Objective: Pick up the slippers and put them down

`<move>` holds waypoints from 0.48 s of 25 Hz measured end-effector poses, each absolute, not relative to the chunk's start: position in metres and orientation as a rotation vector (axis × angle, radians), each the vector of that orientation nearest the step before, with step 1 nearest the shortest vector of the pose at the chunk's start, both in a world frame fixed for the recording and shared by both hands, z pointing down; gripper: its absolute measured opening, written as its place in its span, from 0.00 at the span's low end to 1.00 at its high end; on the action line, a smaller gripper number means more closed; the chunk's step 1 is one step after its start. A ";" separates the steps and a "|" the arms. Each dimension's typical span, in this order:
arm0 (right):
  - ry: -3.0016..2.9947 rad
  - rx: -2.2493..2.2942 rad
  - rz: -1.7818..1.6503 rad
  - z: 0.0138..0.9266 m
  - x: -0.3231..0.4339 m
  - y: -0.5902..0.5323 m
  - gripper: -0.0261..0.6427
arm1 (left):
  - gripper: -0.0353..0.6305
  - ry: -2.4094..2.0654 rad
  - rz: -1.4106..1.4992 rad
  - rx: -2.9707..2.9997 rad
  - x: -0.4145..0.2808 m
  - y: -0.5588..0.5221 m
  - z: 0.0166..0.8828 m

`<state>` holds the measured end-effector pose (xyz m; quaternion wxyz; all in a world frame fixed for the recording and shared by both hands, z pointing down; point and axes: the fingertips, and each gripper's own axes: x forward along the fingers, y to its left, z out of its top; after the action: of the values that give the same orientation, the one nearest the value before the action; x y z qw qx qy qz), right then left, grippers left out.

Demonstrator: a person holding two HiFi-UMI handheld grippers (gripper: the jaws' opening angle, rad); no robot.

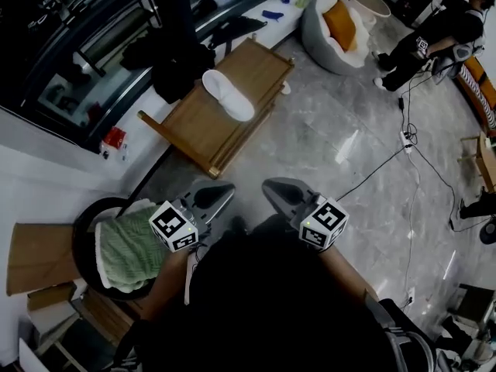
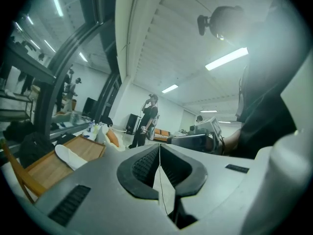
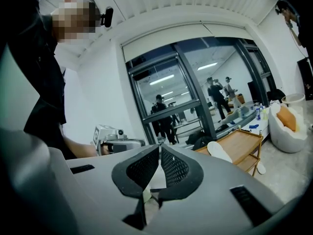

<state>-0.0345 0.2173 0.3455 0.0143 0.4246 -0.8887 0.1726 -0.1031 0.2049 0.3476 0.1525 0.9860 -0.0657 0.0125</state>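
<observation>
Slipper (image 1: pixel 228 94), seemingly one, lies on wooden bench (image 1: pixel 190 126); left claw (image 1: pixel 217 194) and right claw (image 1: pixel 277 190) both clenched, empty.

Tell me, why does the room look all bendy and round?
Left gripper view: the wide lens curves the window frame, darkens the corners, and the ceiling light glows hazy. Right gripper view: same curving. Head view: edges bow, and the floor shines with reflections.
</observation>
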 end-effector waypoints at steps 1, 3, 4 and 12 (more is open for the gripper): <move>-2.762 1.320 0.540 0.347 -0.034 0.212 0.08 | 0.07 -0.198 0.025 2.819 -0.103 0.198 0.350; -2.756 1.311 0.544 0.350 -0.033 0.203 0.08 | 0.07 -0.210 0.016 2.791 -0.101 0.189 0.355; -2.754 1.309 0.547 0.351 -0.031 0.198 0.08 | 0.07 -0.212 0.023 2.781 -0.099 0.186 0.358; -2.792 1.235 0.576 0.357 -0.012 0.143 0.08 | 0.07 -0.235 0.050 2.772 -0.077 0.148 0.362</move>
<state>-0.0116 0.1426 0.3569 0.0173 0.3974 -0.8985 0.1855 -0.0767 0.1479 0.3624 0.1785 0.9803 -0.0831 0.0178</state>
